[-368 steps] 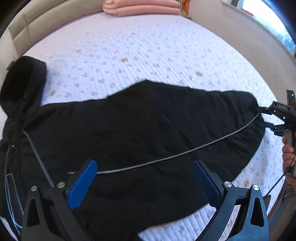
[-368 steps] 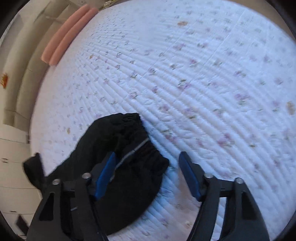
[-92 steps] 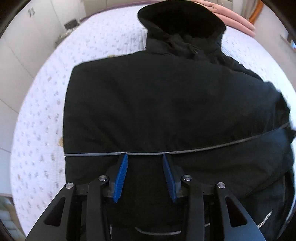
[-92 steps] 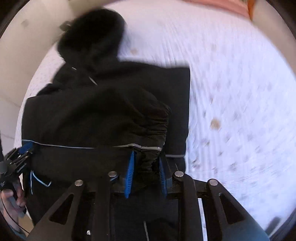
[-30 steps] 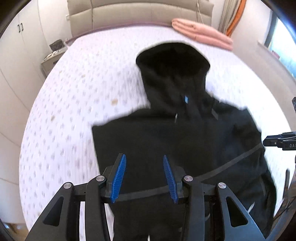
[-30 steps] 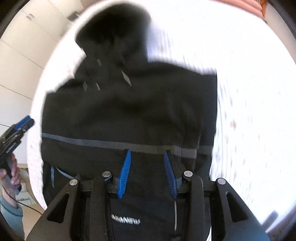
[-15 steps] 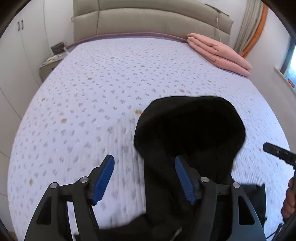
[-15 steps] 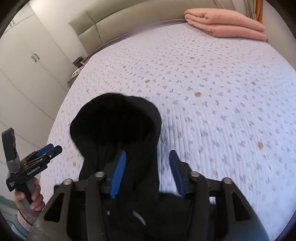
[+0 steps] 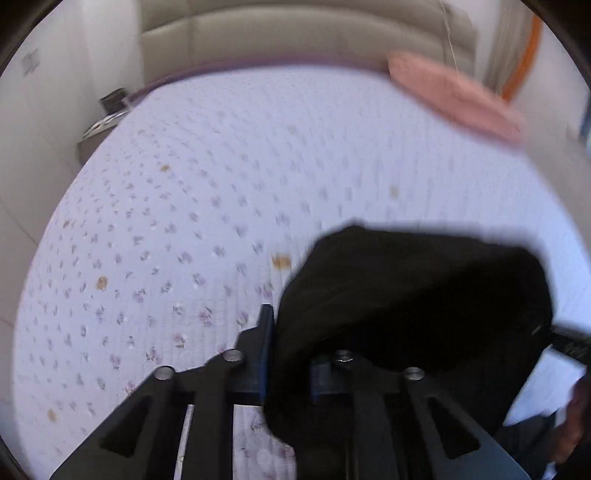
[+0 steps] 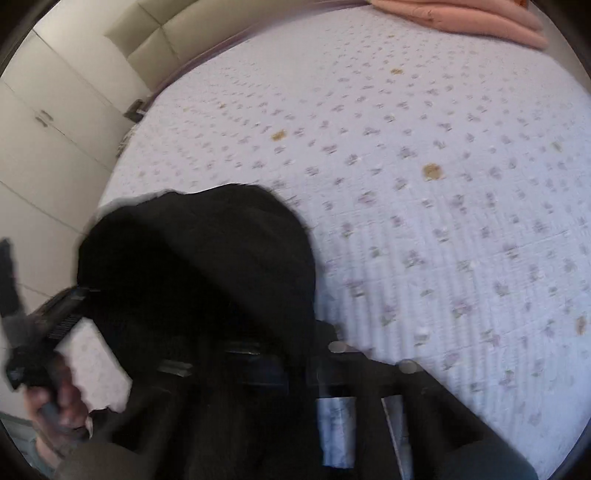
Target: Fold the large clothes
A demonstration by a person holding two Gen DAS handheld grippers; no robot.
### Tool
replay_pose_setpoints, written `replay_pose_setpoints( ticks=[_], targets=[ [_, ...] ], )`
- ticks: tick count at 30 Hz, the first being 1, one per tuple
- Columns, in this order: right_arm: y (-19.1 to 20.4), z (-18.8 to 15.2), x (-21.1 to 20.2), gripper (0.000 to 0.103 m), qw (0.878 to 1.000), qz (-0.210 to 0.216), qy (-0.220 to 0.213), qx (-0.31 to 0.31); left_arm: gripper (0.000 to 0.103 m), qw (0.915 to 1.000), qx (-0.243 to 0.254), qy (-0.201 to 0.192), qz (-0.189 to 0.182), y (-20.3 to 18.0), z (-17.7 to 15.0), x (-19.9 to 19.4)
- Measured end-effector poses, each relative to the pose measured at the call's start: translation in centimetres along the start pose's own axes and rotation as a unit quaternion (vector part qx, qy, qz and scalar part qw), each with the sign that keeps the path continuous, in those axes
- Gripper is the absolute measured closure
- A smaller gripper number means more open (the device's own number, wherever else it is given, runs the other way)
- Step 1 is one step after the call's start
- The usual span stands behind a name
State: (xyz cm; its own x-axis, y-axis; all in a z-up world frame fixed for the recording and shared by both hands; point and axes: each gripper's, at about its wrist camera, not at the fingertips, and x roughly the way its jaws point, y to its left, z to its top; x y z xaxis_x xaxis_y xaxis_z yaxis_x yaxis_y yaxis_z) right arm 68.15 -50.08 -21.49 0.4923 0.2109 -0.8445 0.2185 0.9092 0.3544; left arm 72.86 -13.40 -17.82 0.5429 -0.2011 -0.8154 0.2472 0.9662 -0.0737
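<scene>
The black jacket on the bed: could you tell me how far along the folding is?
Done: cannot be judged; only the black jacket's hood shows. In hand: the left hand-held gripper is shut on the hood; the right hand-held gripper is buried in it, grip unclear. Left: laying the hood on the bed.

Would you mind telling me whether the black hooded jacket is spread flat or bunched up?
Bunched up: the black hooded jacket is gathered at both grippers' jaws over the floral quilted bedspread.

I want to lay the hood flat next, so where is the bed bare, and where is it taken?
Bare quilt runs from the black hood up to the headboard and toward the nightstand. Taken: the pink blanket at the far corner, and the near edge, where the left gripper and right gripper clamp the hood.
</scene>
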Motion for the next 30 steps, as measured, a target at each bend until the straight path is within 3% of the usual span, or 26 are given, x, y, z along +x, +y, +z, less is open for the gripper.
replay_pose_setpoints(
  ticks=[2,4,6,8,11,14,19,20,21,23,25,26,30],
  targets=[
    [-0.8,-0.5,-1.6,0.097,0.999,0.035,-0.021,0.013,0.092,0.9972,-0.056,-0.024,-0.044,3.1,-0.2,-2.6],
    [-1.1,-1.6,-4.0,0.097,0.997,0.067,-0.048,-0.003,0.087,0.9849,-0.114,-0.011,-0.13,6.5,-1.1,-3.6],
    [-0.3,-2.8,-5.0,0.096,0.996,0.057,-0.052,-0.042,0.086,0.9875,-0.108,0.018,-0.114,7.2,-2.6,-3.0],
    [0.7,-3.7,-4.0,0.096,0.996,0.015,-0.047,-0.079,0.087,0.9884,-0.103,0.061,-0.093,7.5,-4.3,-0.9],
    [-1.0,-4.0,-0.7,0.096,0.998,-0.013,-0.015,-0.059,0.086,0.9757,-0.142,0.131,-0.103,9.0,-7.2,2.8],
    [-2.8,-4.7,3.3,0.096,0.999,-0.011,0.041,-0.034,0.084,0.9744,-0.135,0.154,-0.091,8.9,-8.8,4.9],
    [-5.6,-4.7,5.0,0.099,0.998,0.04,0.051,0.023,0.078,0.9832,-0.069,0.151,-0.076,7.4,-8.6,4.4],
    [-5.8,-4.7,4.8,0.098,0.997,0.048,0.055,0.03,0.067,0.9867,-0.049,0.14,-0.067,7.1,-8.5,3.5],
    [-5.9,-4.7,4.4,0.089,0.996,0.051,0.059,0.031,0.05,0.9901,-0.024,0.127,-0.055,6.9,-8.5,2.4],
    [-5.9,-5.0,3.4,0.076,0.996,0.052,0.072,0.023,0.03,0.9914,0.022,0.117,-0.055,6.7,-9.1,-0.5],
    [-5.6,-5.4,1.3,0.061,0.997,0.042,0.069,0.002,0.028,0.9909,0.043,0.113,-0.058,7.2,-9.4,-2.9],
    [-5.5,-5.4,0.2,0.059,0.997,0.042,0.061,-0.007,0.028,0.991,0.054,0.108,-0.057,7.2,-9.5,-4.1],
    [-3.3,-4.2,-4.5,0.059,0.998,0.05,0.003,-0.04,0.028,0.9937,0.073,0.026,-0.08,5.2,-6.7,-8.5]
  ],
)
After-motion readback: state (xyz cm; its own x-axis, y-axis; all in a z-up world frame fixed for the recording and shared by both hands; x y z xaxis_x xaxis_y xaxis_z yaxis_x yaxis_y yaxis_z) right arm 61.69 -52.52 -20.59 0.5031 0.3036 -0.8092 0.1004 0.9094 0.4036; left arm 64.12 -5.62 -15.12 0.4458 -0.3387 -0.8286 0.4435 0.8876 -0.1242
